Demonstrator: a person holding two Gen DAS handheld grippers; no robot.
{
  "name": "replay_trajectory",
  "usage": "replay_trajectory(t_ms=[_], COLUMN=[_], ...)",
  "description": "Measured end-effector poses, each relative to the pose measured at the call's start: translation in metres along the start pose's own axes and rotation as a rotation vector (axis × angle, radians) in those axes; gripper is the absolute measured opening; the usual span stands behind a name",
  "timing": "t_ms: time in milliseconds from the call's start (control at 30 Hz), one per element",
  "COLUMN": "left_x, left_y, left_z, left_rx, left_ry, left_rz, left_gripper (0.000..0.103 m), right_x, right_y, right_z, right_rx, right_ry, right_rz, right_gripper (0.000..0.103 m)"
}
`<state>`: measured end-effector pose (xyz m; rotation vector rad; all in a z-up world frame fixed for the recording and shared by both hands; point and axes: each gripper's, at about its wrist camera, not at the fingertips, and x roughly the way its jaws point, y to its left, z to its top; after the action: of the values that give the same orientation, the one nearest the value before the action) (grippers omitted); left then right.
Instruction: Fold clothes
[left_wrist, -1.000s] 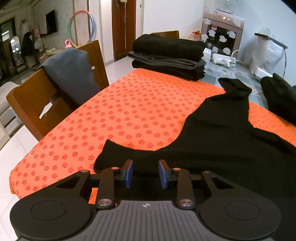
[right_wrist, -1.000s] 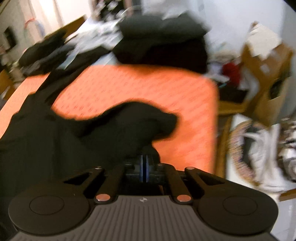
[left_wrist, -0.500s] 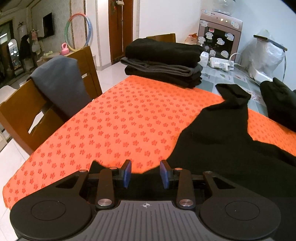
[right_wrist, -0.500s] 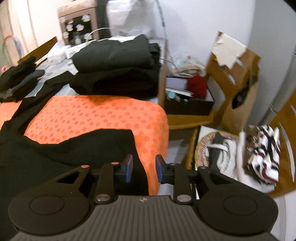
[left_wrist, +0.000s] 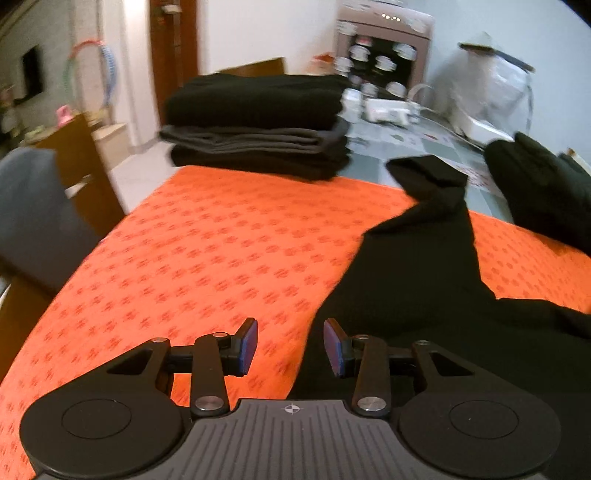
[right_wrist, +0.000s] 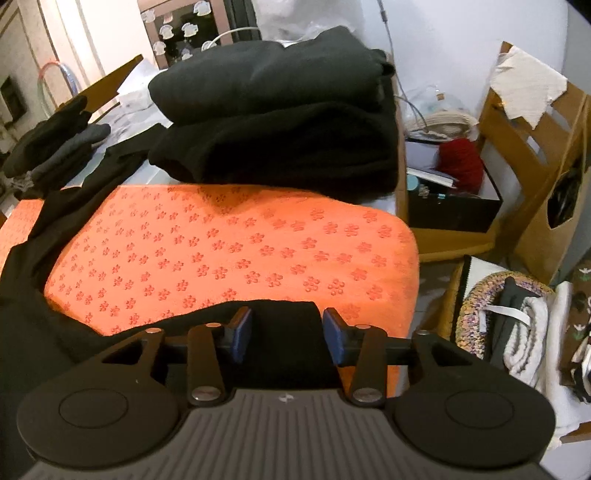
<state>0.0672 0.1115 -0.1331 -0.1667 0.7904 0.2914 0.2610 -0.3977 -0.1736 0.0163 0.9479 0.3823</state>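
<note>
A black garment (left_wrist: 424, 280) lies spread on the orange flower-patterned cloth (left_wrist: 221, 243), one sleeve reaching toward the far edge. My left gripper (left_wrist: 290, 347) is open and empty, just above the cloth at the garment's left edge. In the right wrist view the same garment (right_wrist: 33, 295) runs along the left and near side of the cloth (right_wrist: 229, 243). My right gripper (right_wrist: 286, 334) is open, and the garment's corner lies flat under and between its fingers, not pinched.
A stack of folded dark clothes (left_wrist: 258, 122) sits at the table's far left end, another dark pile (right_wrist: 280, 118) at the far right. A wooden chair with a grey garment (left_wrist: 33, 214) stands left. Boxes, a basket (right_wrist: 495, 314) and a chair lie beyond the right edge.
My right gripper has opened and let go of the garment corner, which now lies flat. My left gripper stayed open and shifted left; the garment's left sleeve end is no longer in front of it.
</note>
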Motion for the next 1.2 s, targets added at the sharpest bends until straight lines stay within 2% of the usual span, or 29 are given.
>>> replay_trajectory(t_ms=[67, 200, 333, 367, 400, 433, 667, 933, 1200], left_x=[0.015, 0.033, 0.034, 0.033, 0.033, 0.032, 0.000, -0.064, -0.141], left_y=[-0.004, -0.005, -0.007, -0.006, -0.005, -0.003, 0.005, 0.016, 0.045], left_z=[0.004, 0.003, -0.005, -0.005, -0.005, -0.005, 0.010, 0.038, 0.059], left_rx=[0.027, 0.006, -0.018, -0.028, -0.038, -0.051, -0.157, -0.165, -0.103], left_ry=[0.018, 0.058, 0.046, 0.043, 0.041, 0.044, -0.096, -0.253, -0.374], left_rz=[-0.020, -0.085, -0.092, -0.100, -0.110, -0.123, -0.138, -0.219, -0.361], left_gripper=[0.042, 0.042, 0.041, 0.034, 0.007, 0.006, 0.005, 0.005, 0.005], right_x=[0.002, 0.000, -0.014, -0.019, -0.024, -0.029, -0.082, -0.178, -0.286], right_y=[0.000, -0.001, -0.001, 0.000, 0.000, 0.001, 0.009, 0.034, 0.085], right_z=[-0.001, -0.003, -0.002, -0.002, -0.002, -0.002, -0.006, -0.026, -0.066], right_rx=[0.009, 0.015, 0.034, 0.038, 0.044, 0.051, 0.092, 0.163, 0.232], right_ry=[0.011, 0.019, -0.012, -0.024, -0.035, -0.047, -0.148, -0.319, -0.498], right_rz=[0.017, 0.024, 0.014, 0.008, 0.003, -0.001, -0.040, -0.087, -0.158], right_gripper=[0.021, 0.006, 0.005, 0.004, 0.004, 0.004, 0.004, 0.004, 0.004])
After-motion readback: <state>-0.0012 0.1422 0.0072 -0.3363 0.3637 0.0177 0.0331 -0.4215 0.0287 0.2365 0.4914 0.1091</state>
